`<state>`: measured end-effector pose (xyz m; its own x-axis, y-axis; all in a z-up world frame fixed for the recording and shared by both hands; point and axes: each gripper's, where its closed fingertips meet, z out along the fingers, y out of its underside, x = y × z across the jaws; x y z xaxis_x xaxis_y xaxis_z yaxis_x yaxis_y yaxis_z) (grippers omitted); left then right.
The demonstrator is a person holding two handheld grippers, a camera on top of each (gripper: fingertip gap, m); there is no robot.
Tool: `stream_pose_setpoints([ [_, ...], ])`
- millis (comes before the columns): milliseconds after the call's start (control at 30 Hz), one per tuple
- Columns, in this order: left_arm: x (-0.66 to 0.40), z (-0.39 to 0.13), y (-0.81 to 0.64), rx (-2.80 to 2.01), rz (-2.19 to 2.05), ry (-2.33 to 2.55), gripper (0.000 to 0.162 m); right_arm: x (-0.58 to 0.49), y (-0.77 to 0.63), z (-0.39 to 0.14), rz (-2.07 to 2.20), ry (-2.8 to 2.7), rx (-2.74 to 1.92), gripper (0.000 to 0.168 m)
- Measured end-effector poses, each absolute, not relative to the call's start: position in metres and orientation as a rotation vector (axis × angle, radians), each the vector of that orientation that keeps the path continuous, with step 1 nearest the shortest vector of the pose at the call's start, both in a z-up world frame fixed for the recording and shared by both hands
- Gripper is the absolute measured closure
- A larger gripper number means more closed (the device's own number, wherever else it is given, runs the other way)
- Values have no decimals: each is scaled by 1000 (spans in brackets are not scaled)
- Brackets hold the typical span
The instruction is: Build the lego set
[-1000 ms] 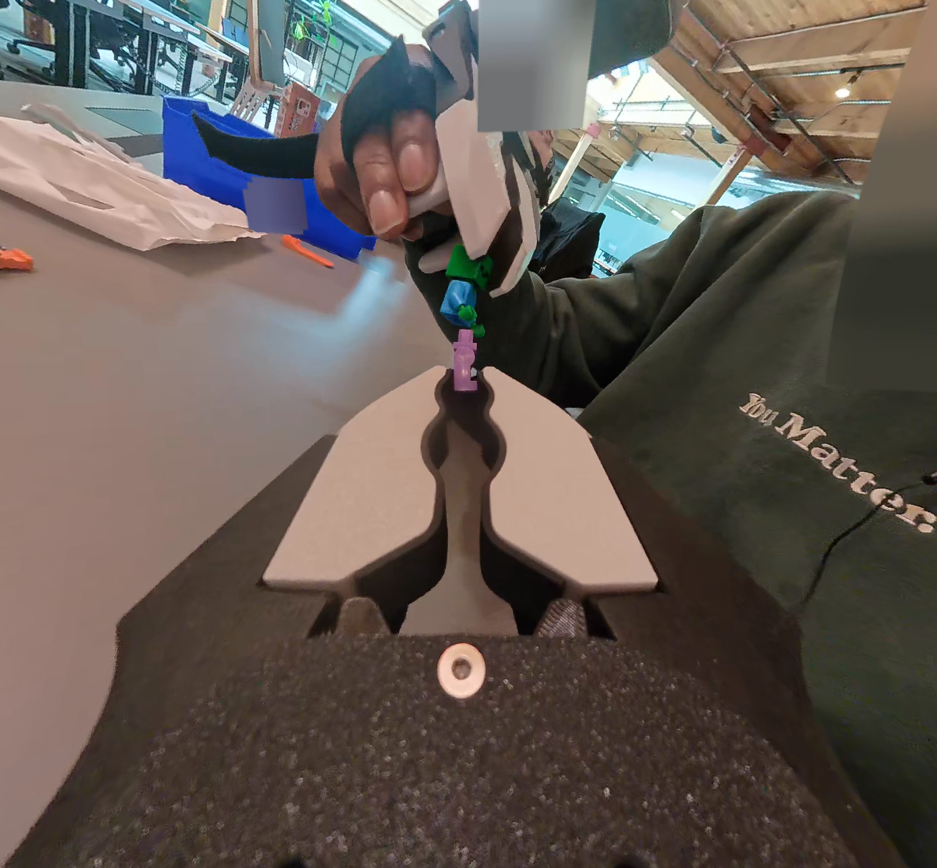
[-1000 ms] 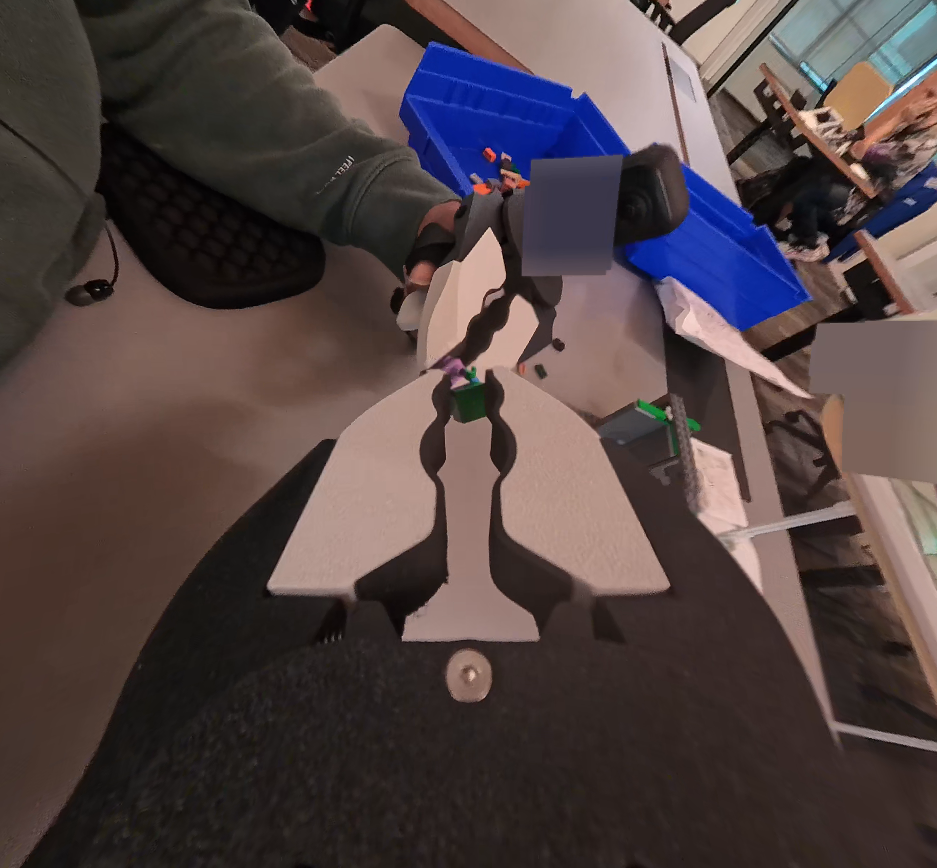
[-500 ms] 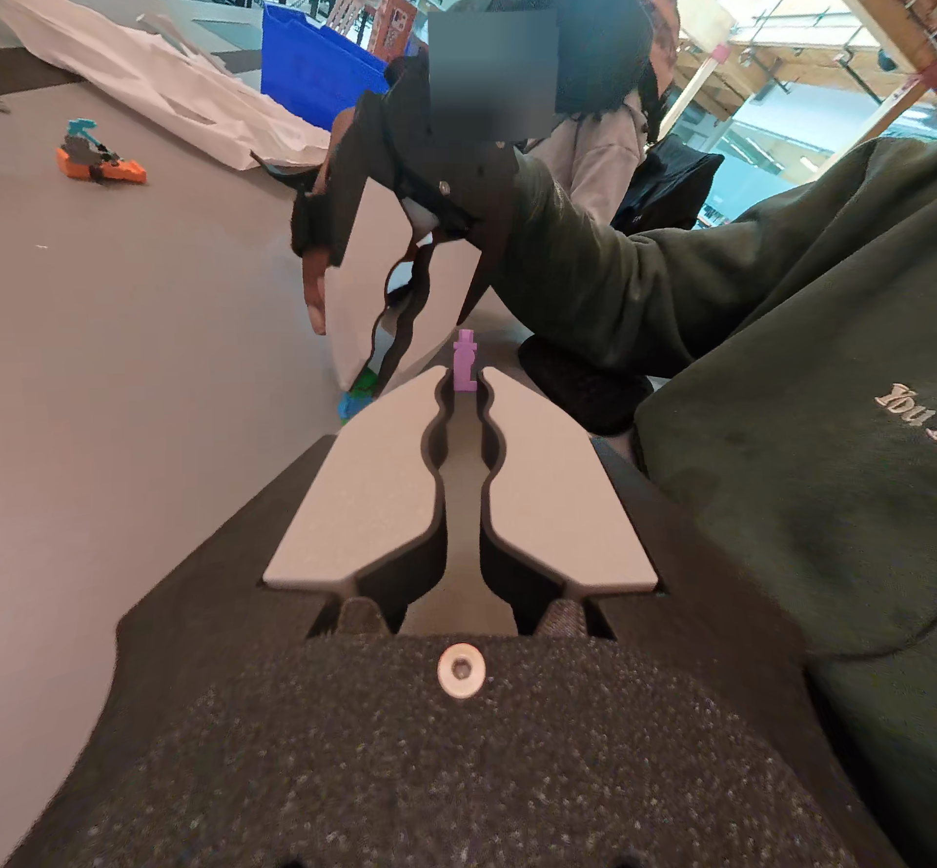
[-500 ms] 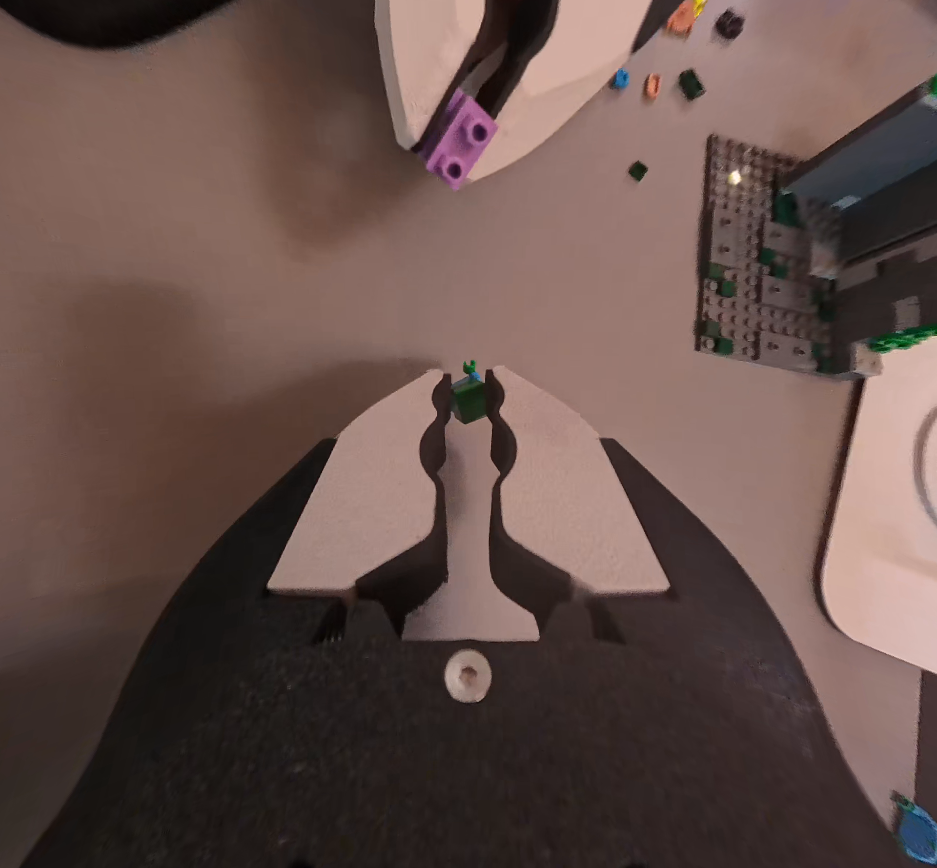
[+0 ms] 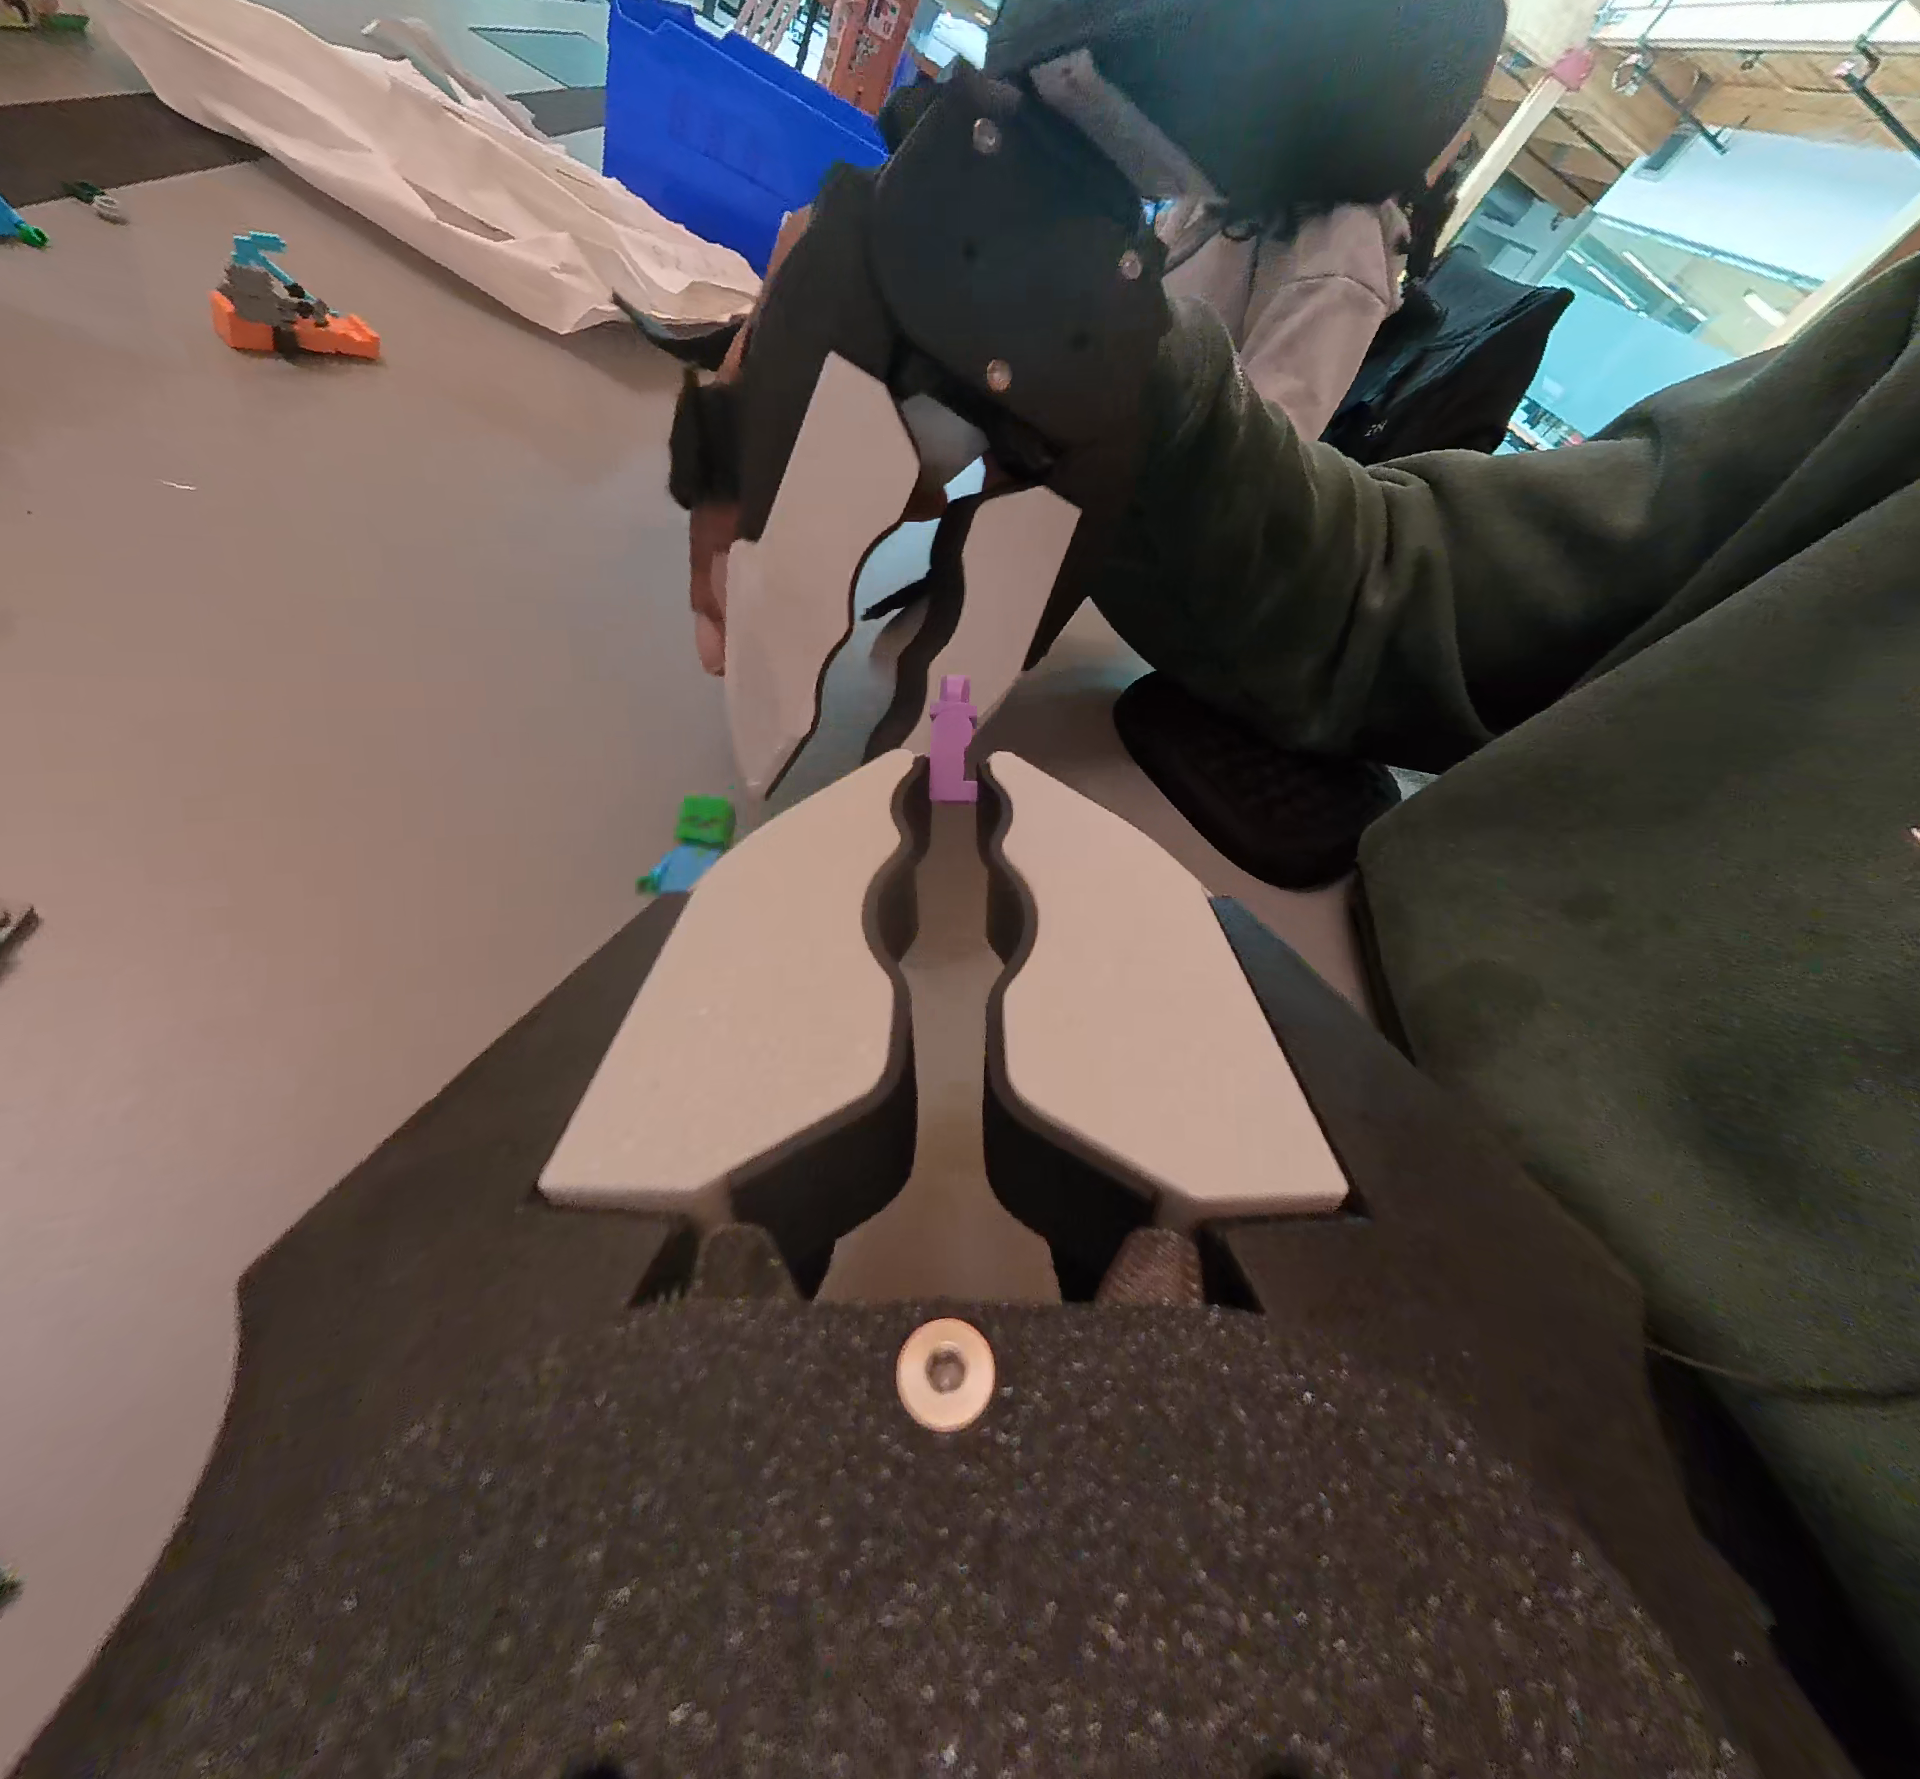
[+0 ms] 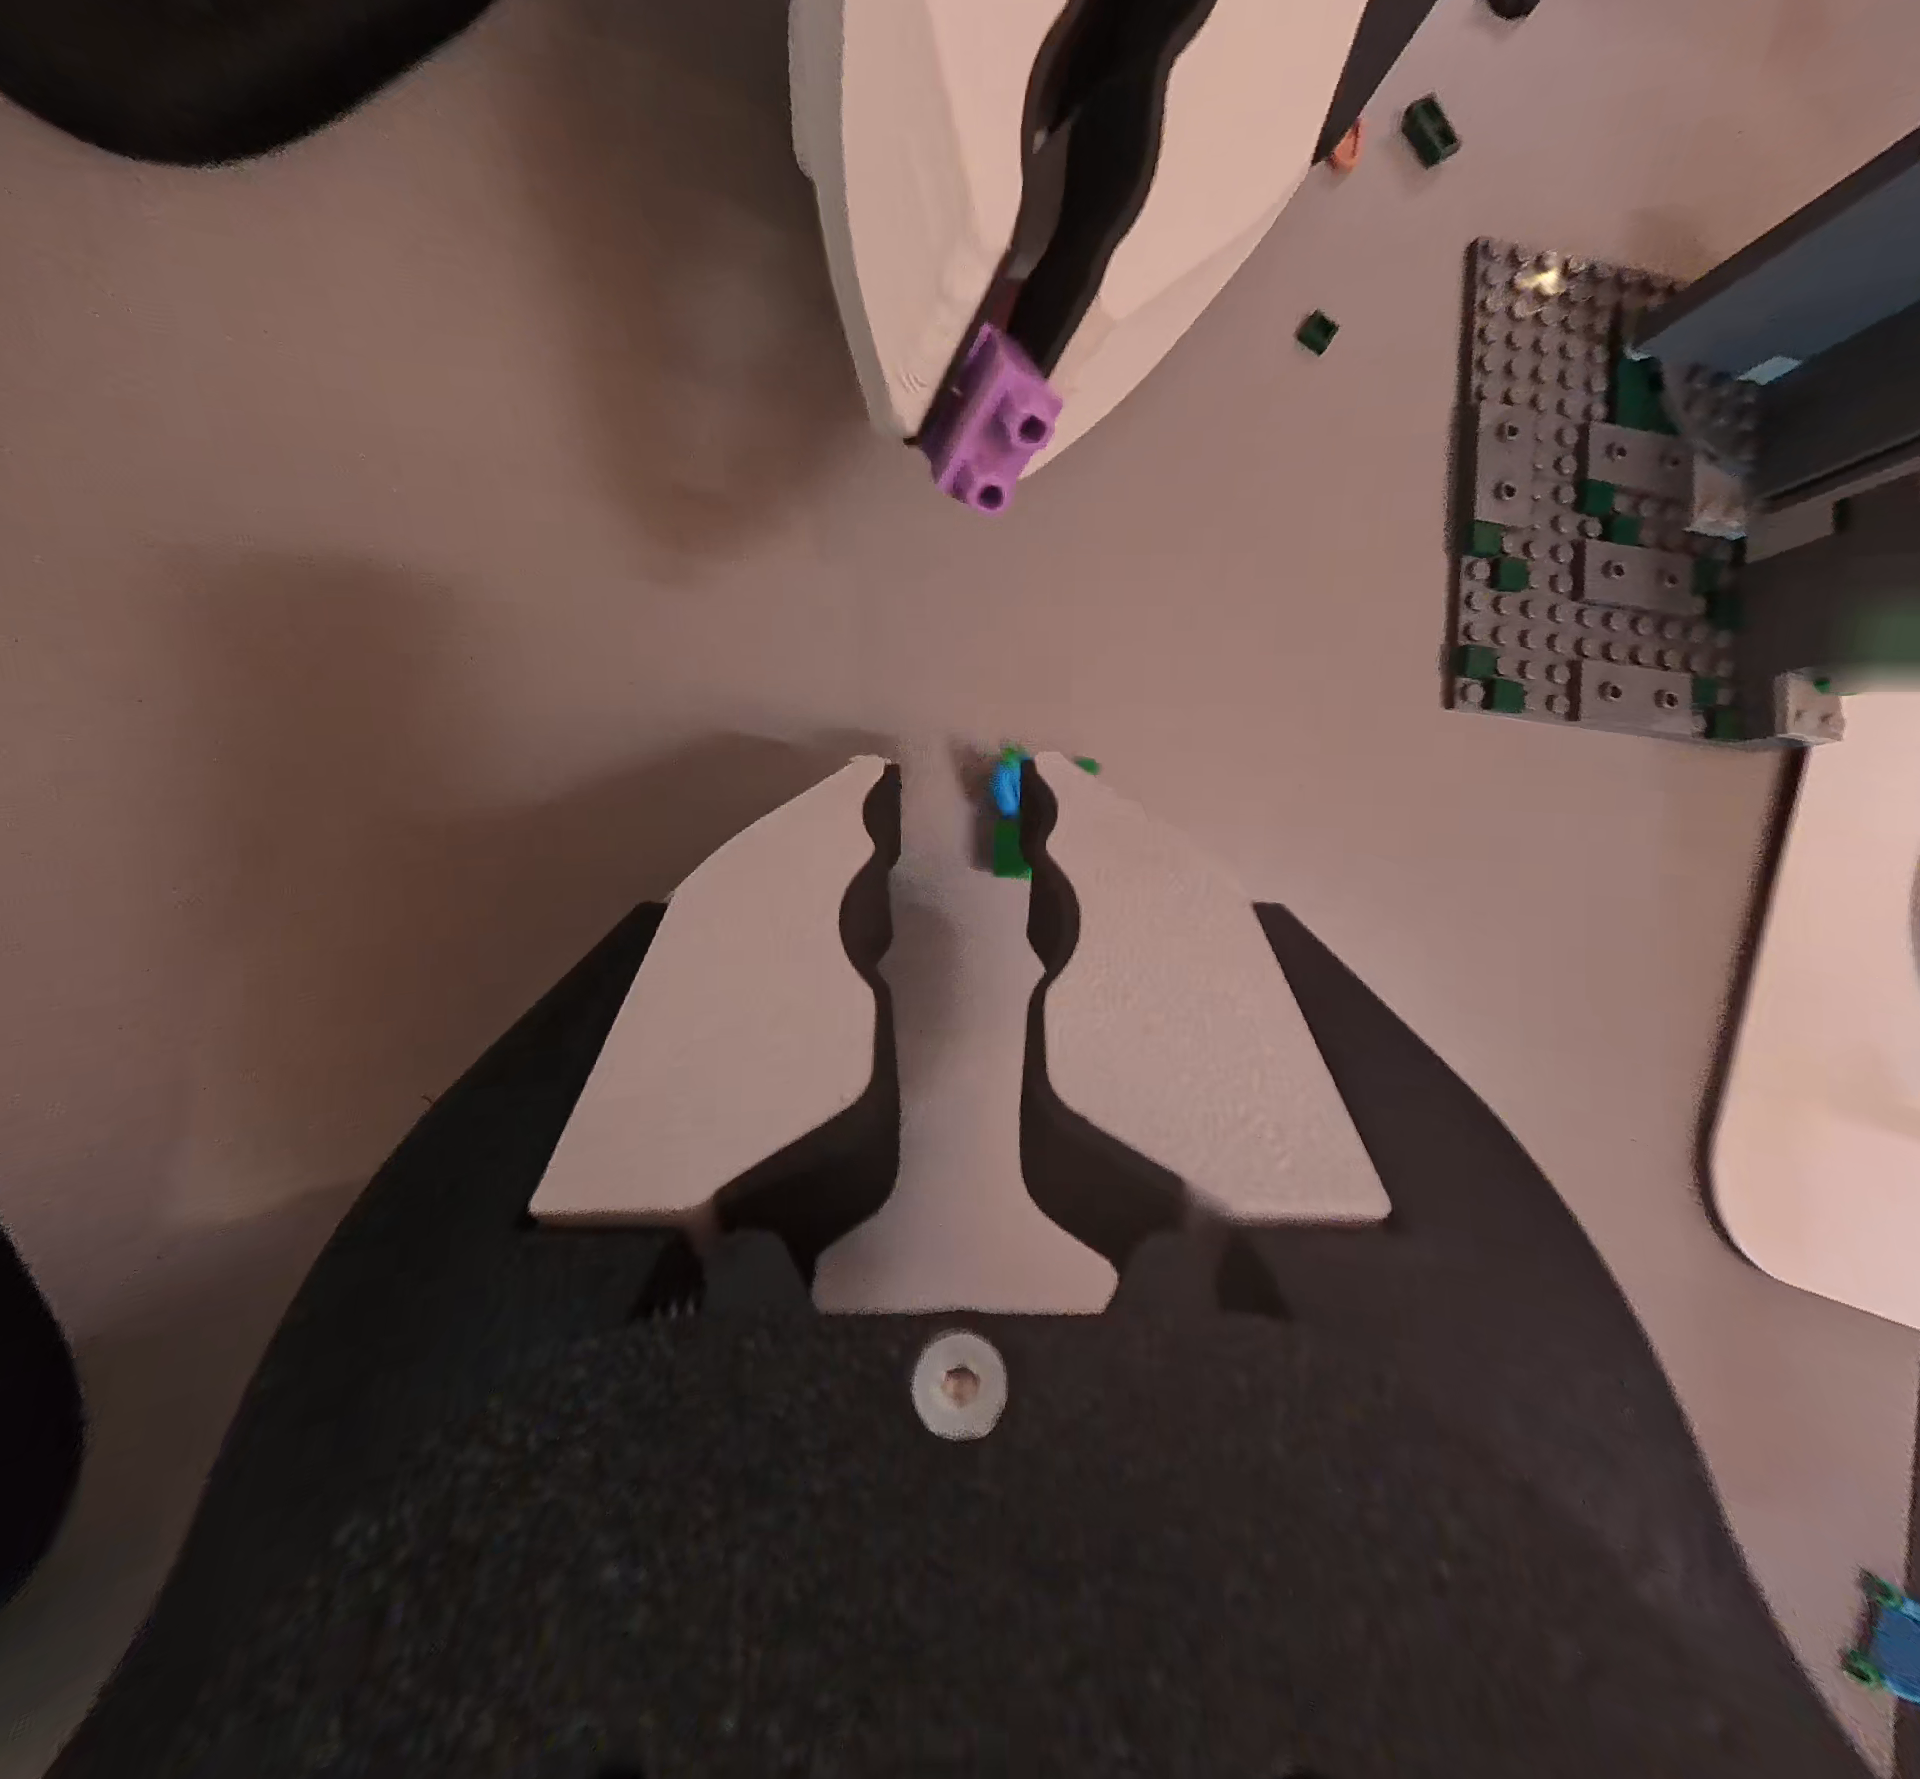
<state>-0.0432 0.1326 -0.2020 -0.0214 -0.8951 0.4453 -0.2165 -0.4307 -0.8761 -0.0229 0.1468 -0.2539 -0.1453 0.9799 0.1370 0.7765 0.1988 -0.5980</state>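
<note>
Between the left gripper (image 5: 951, 773) tips sits a small purple piece (image 5: 952, 742), pinched with its studded end poking out, probably so it can be pushed onto something. Over in the right wrist view, the right gripper (image 6: 961, 773) has its fingers spread, and the green-and-blue minifigure (image 6: 1006, 810) lies loose on the grey table (image 6: 312, 586) right by one fingertip, no squeeze on it. My guess is it's been set down to free that gripper up. Off to the side, well apart, is the grey baseplate build (image 6: 1590, 524) with a few loose dark bricks (image 6: 1429, 131) nearby.
</note>
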Motion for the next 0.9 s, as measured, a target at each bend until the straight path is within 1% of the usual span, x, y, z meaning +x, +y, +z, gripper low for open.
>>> stream_pose_setpoints([
  [33, -43, -202, 134, -1675, -1487, 1164, 154, -23, 146, -251, 542, -1975, -1630, 146],
  [133, -45, -203, 137, -1686, -1461, 1153, 154, -20, 148, -248, 523, -1945, -1680, 138],
  [233, -46, -204, 144, -1701, -1423, 1121, 155, -7, 162, -254, 447, -1827, -1851, 138],
  [367, -48, -205, 152, -1724, -1379, 1084, 155, 11, 170, -269, 453, -1574, -2070, 136],
  [467, -48, -205, 153, -1729, -1364, 1086, 154, 10, 172, -277, 451, -1465, -2049, 135],
  [567, -47, -206, 152, -1731, -1359, 1095, 154, 4, 176, -288, 369, -1498, -2013, 136],
  [633, -45, -208, 150, -1737, -1345, 1110, 154, 1, 180, -293, 309, -1569, -1994, 144],
  [667, -45, -209, 150, -1738, -1341, 1113, 154, -1, 182, -293, 285, -1613, -1971, 154],
  [767, -46, -209, 150, -1740, -1321, 1119, 154, 0, 186, -284, 191, -1808, -1903, 165],
  [800, -46, -209, 151, -1742, -1316, 1118, 155, 3, 187, -280, 136, -1885, -1882, 168],
  [900, -50, -210, 155, -1755, -1294, 1111, 154, 13, 189, -267, -25, -2103, -1773, 168],
])
